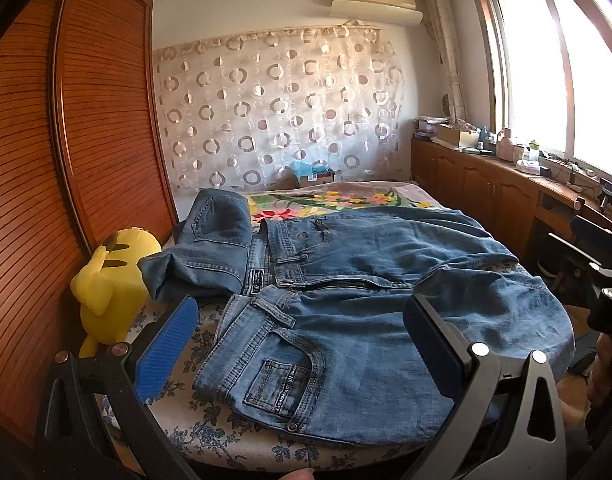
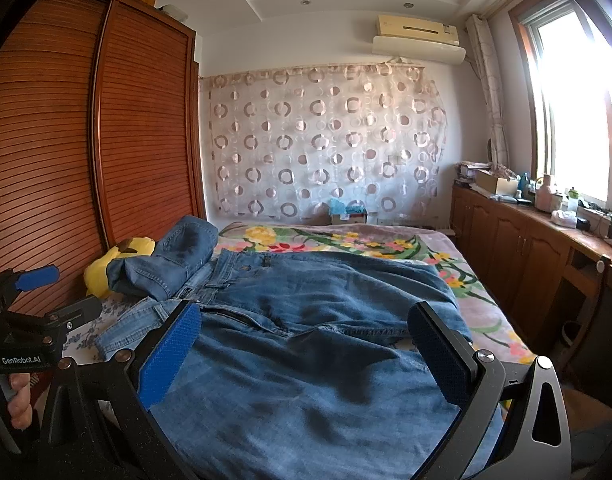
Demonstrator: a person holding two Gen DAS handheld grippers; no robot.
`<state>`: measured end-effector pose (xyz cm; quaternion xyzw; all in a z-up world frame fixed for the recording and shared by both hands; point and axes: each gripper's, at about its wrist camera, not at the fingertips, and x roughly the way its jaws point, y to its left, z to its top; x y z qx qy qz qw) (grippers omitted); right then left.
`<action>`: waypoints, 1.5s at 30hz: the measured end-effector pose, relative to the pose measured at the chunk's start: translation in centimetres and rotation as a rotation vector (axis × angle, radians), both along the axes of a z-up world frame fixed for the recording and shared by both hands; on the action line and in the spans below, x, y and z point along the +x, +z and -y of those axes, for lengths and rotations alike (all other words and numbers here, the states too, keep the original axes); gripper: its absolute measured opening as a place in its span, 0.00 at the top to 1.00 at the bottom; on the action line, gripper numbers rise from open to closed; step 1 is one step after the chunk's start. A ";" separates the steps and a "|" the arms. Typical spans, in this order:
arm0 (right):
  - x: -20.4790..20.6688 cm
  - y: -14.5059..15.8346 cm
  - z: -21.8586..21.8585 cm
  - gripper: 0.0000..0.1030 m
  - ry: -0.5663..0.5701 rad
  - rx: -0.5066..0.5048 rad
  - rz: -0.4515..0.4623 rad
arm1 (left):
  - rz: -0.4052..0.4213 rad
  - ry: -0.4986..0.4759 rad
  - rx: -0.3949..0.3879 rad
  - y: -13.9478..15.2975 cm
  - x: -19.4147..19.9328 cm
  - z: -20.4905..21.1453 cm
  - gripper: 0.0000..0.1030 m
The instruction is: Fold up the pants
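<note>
From my left gripper [image 1: 302, 332] I see the jeans [image 1: 365, 300] only in part: the leg ends run out of frame past my right fingers, and the lower hem is cut off by the bed [image 1: 186, 432] edge. My right gripper [image 2: 306, 336] blocks the cloth nearest it, so I cannot tell how the legs end there. The denim is mid-blue, faded, with stitched seams, belt loops, a rivet and a small patch pocket whose label I cannot read. It lies spread flat just ahead of both grippers, waistband toward the left gripper's far left. A second, folded pair [image 1: 210, 248] sits beyond it, beside one yellow plush toy [image 1: 106, 280], half hidden. Both grippers stand wide apart in the fingers, holding nothing; each has two ribbed blue pads [image 1: 168, 352]. The bed wears a blue floral sheet and a bright flowered blanket [image 2: 345, 244].
</note>
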<state>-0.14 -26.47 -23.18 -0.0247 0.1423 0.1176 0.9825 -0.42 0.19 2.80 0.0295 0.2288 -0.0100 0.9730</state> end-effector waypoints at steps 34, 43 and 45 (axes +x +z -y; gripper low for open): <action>2.4 -2.6 5.1 0.00 -0.138 -0.087 -0.167 | -0.211 -0.068 -0.066 -8.4 3.9 -5.0 0.00; 2.7 -2.0 4.1 0.01 -0.140 -0.126 -0.237 | -0.285 -0.029 -0.102 -10.5 4.8 -8.1 0.07; 2.8 -2.0 4.1 0.02 -0.139 -0.128 -0.256 | -0.300 -0.018 -0.113 -11.0 5.0 -8.9 0.11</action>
